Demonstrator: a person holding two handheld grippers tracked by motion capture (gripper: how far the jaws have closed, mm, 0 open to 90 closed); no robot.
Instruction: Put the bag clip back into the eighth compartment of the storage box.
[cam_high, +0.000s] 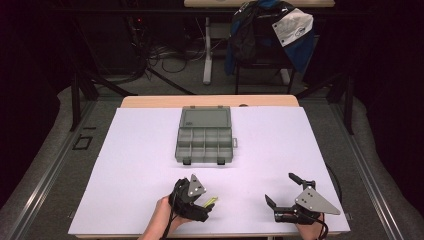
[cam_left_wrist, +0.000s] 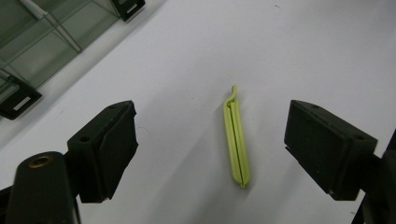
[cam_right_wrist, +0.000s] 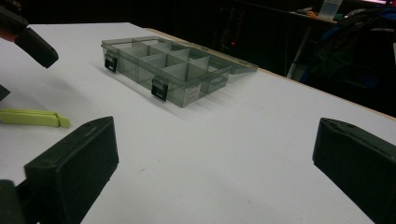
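Note:
A yellow-green clip (cam_left_wrist: 236, 140) lies flat on the white table (cam_high: 150, 165), between the wide-apart jaws of my left gripper (cam_left_wrist: 210, 149) and touching neither. From above, the clip (cam_high: 210, 201) pokes out to the right of the left gripper (cam_high: 197, 197) near the front edge. The clip (cam_right_wrist: 32, 117) also lies at the left of the right gripper view. My right gripper (cam_high: 282, 192) rests open at the front right, nothing between its jaws (cam_right_wrist: 210, 158). A grey compartment box (cam_high: 204, 136) with its lid open sits mid-table, its compartments looking empty.
The box (cam_right_wrist: 175, 70) has two black latches on its near side, and its corner (cam_left_wrist: 37, 42) lies at the upper left of the left gripper view. A chair with a blue and white jacket (cam_high: 272, 30) stands beyond the table. Cables lie on the floor behind.

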